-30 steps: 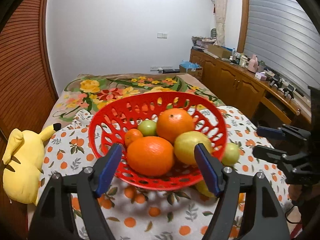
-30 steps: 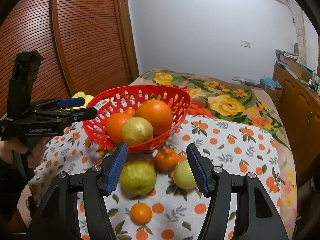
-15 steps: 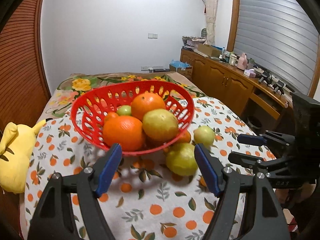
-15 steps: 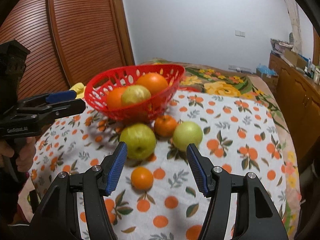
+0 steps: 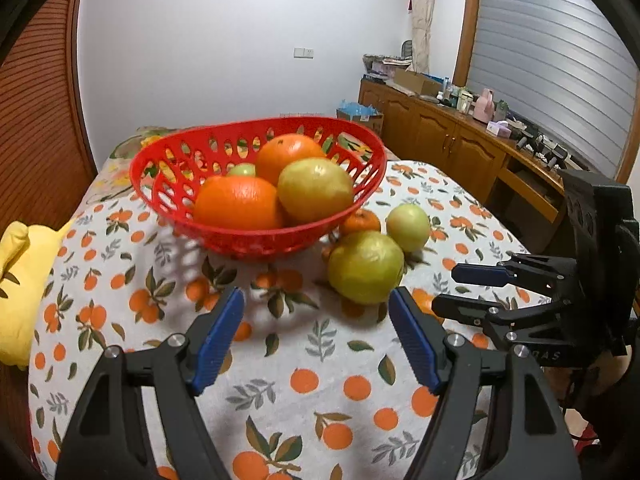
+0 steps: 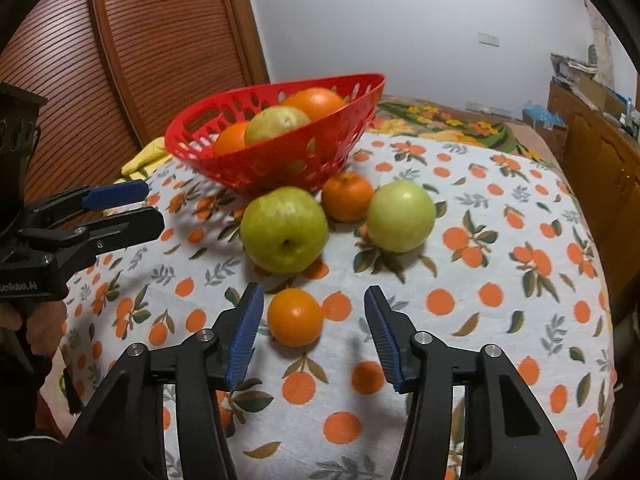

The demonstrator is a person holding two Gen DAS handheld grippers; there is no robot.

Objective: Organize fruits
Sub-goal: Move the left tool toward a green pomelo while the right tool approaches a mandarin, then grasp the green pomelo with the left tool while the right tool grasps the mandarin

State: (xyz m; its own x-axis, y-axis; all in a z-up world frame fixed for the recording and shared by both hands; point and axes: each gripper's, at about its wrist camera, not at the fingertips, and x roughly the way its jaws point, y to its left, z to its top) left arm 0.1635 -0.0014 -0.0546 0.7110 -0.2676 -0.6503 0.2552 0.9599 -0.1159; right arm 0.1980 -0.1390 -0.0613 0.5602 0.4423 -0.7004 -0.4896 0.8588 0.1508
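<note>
A red basket (image 5: 176, 168) (image 6: 280, 164) on the fruit-print cloth holds two oranges, a yellow-green pear and a small green fruit. Outside it lie a large green pear (image 6: 284, 230) (image 5: 365, 267), a pale green apple (image 6: 400, 216) (image 5: 408, 222), a tangerine (image 6: 347, 197) (image 5: 360, 221) and a small orange (image 6: 295, 317). My right gripper (image 6: 314, 300) hangs low over the small orange, its jaws closing, the fruit between them with gaps on both sides. My left gripper (image 5: 316, 304) is open over bare cloth, just in front of the basket, the large pear at its right fingertip.
A yellow plush toy (image 5: 20, 280) lies at the bed's left edge. Wooden cabinets (image 5: 452, 148) with clutter on top run along the right wall, slatted wooden doors (image 6: 152, 40) along the left. A flowered blanket (image 6: 440, 120) lies behind the basket.
Both grippers have sunk toward the cloth. The left one drew back from the basket. The right one came down around the small orange and its jaws narrowed.
</note>
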